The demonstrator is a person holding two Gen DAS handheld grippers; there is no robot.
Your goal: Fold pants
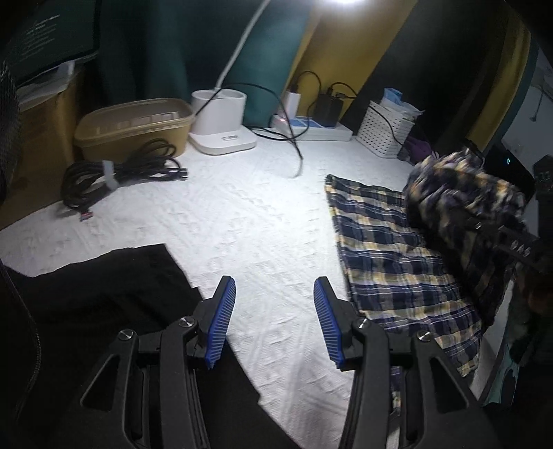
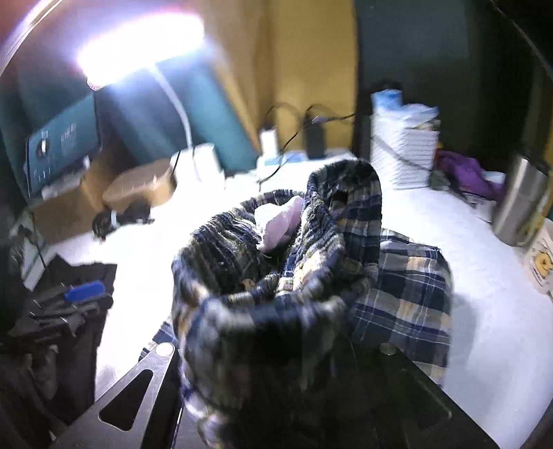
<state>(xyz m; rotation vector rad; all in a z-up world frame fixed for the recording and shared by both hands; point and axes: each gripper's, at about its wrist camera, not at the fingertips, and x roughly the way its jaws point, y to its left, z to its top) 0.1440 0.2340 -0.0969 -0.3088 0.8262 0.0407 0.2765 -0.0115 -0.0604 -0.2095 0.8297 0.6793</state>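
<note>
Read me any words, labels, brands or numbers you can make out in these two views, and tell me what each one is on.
No text is legible in either view.
Dark board, top left in the left wrist view: faint lines of print, too small to read.
White lamp base: a small label, too small to read.
Teal box in the right wrist view: pale markings, blurred.
White item with a yellow mark: blurred, unreadable.

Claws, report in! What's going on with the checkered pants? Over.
Left claw open, empty, over the white cloth. Right claw bunched up in the plaid pants, waistband lifted, legs lying flat. Black garment beside left claw.
</note>
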